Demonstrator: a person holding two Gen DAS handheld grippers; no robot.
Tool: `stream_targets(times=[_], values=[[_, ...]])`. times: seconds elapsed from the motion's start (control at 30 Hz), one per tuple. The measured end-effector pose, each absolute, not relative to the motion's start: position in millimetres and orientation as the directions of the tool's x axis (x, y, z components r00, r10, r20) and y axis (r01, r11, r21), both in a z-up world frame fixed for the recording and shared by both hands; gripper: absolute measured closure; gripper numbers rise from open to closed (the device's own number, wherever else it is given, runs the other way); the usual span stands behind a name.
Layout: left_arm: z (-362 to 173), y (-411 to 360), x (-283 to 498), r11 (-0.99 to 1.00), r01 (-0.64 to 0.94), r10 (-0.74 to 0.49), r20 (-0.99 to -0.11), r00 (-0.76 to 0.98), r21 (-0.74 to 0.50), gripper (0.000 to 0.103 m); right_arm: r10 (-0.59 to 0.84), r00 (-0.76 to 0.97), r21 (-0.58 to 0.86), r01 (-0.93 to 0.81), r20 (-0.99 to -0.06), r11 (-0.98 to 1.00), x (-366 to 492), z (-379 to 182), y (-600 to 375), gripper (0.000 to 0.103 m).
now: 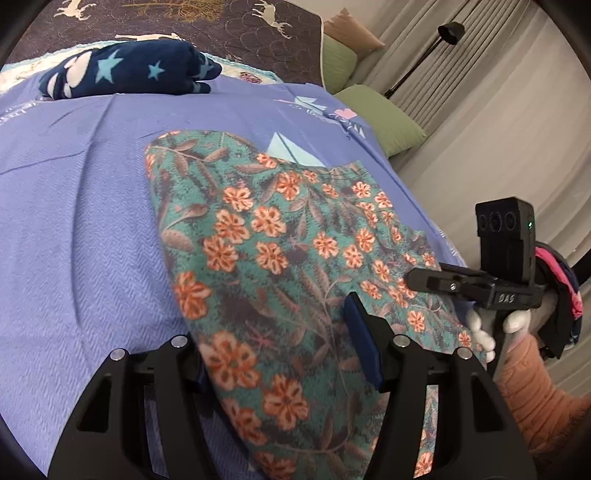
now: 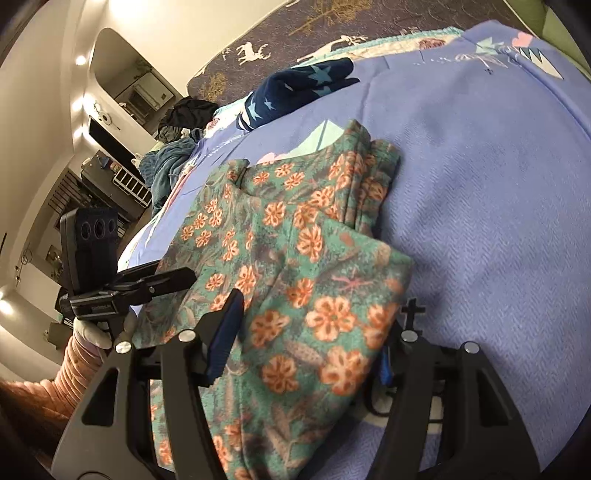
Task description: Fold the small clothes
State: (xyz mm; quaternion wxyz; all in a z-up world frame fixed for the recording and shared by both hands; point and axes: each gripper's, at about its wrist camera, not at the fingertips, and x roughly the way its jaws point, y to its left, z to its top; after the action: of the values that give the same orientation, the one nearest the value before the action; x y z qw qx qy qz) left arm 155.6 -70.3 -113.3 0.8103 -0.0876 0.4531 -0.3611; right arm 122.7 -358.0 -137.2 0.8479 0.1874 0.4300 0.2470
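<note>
A green fleece garment with orange flowers [image 1: 266,240] [image 2: 295,258] lies folded in layers on the lilac bedspread [image 1: 74,221] [image 2: 498,221]. My left gripper [image 1: 275,328] straddles its near left part. The cloth's side edge hides the left fingertip, and the right pad [image 1: 362,343] rests on top. My right gripper [image 2: 314,321] straddles the near right part the same way, with the cloth covering its right finger. Both stand open with cloth between the jaws, and no squeeze shows. Each gripper also shows in the other's view, held by a white-gloved hand [image 1: 480,328] [image 2: 88,332].
A folded navy garment with stars [image 1: 129,70] [image 2: 306,85] sits farther back on the bed. Beyond it lies a dark blanket with deer [image 1: 221,22]. Green pillows [image 1: 384,122], a floor lamp [image 1: 443,33] and curtains are to the right. A pile of dark clothes [image 2: 188,110] sits at the left.
</note>
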Motion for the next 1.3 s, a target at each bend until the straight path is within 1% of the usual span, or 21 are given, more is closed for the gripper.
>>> stream_targets(times=[0.13, 0.3, 0.33, 0.37, 0.4, 0.43, 0.47, 0.5, 0.53, 0.57, 0.63, 0.67, 0.73, 0.87, 0.93, 1.0, 1.1, 1.3], values=[[-114, -72, 159, 0.706, 0.52, -0.683, -0.659, 0.317, -0.481, 0.043, 0.578, 0.511, 0.523, -0.265, -0.636, 0.81, 125, -138, -356, 0.04], [-114, -79, 160, 0.703, 0.536, -0.68, -0.662, 0.315, -0.467, 0.044, 0.585, 0.51, 0.527, -0.272, -0.631, 0.805, 134, -138, -352, 0.04], [-114, -80, 161, 0.708, 0.536, -0.674, -0.666, 0.318, -0.46, 0.048, 0.585, 0.511, 0.525, -0.275, -0.63, 0.805, 134, -138, -352, 0.041], [-114, -80, 161, 0.714, 0.534, -0.667, -0.671, 0.324, -0.452, 0.051, 0.58, 0.515, 0.516, -0.278, -0.632, 0.81, 136, -138, -351, 0.044], [-115, -80, 162, 0.721, 0.53, -0.66, -0.675, 0.33, -0.447, 0.062, 0.572, 0.52, 0.51, -0.274, -0.635, 0.815, 136, -138, -350, 0.047], [-115, -80, 163, 0.728, 0.522, -0.654, -0.679, 0.335, -0.445, 0.071, 0.562, 0.526, 0.506, -0.263, -0.638, 0.821, 136, -138, -351, 0.053], [-115, -78, 163, 0.732, 0.515, -0.652, -0.679, 0.338, -0.446, 0.077, 0.558, 0.53, 0.506, -0.259, -0.638, 0.823, 136, -138, -351, 0.06], [-115, -77, 163, 0.733, 0.511, -0.652, -0.678, 0.34, -0.449, 0.087, 0.556, 0.534, 0.508, -0.251, -0.637, 0.824, 136, -139, -352, 0.065], [-113, -77, 161, 0.733, 0.517, -0.652, -0.674, 0.347, -0.443, 0.09, 0.557, 0.535, 0.511, -0.249, -0.635, 0.822, 135, -138, -352, 0.072], [-109, -78, 158, 0.735, 0.531, -0.647, -0.671, 0.363, -0.421, 0.091, 0.547, 0.542, 0.5, -0.248, -0.638, 0.829, 133, -136, -350, 0.076], [-94, -85, 143, 0.739, 0.579, -0.631, -0.656, 0.415, -0.345, 0.091, 0.47, 0.589, 0.403, -0.253, -0.657, 0.88, 123, -123, -339, 0.083], [-85, -88, 136, 0.74, 0.599, -0.623, -0.649, 0.438, -0.306, 0.092, 0.432, 0.618, 0.349, -0.259, -0.657, 0.901, 115, -114, -332, 0.084], [-67, -93, 123, 0.739, 0.622, -0.616, -0.631, 0.471, -0.257, 0.092, 0.373, 0.687, 0.251, -0.276, -0.624, 0.928, 96, -90, -322, 0.085], [-28, -101, 104, 0.719, 0.665, -0.638, -0.573, 0.514, -0.204, 0.092, 0.331, 0.766, 0.173, -0.283, -0.552, 0.943, 67, -51, -325, 0.085], [-8, -110, 97, 0.698, 0.692, -0.658, -0.544, 0.52, -0.183, 0.091, 0.287, 0.811, 0.118, -0.265, -0.51, 0.957, 53, -29, -331, 0.085], [10, -123, 94, 0.686, 0.713, -0.664, -0.525, 0.533, -0.144, 0.091, 0.256, 0.844, 0.092, -0.241, -0.471, 0.966, 47, -9, -341, 0.085], [36, -148, 99, 0.673, 0.734, -0.668, -0.499, 0.553, -0.088, 0.091, 0.204, 0.879, 0.055, -0.2, -0.432, 0.978, 52, 21, -361, 0.085], [77, -195, 137, 0.67, 0.743, -0.66, -0.465, 0.589, -0.01, 0.091, 0.114, 0.912, -0.022, -0.133, -0.395, 0.991, 92, 63, -394, 0.085]])
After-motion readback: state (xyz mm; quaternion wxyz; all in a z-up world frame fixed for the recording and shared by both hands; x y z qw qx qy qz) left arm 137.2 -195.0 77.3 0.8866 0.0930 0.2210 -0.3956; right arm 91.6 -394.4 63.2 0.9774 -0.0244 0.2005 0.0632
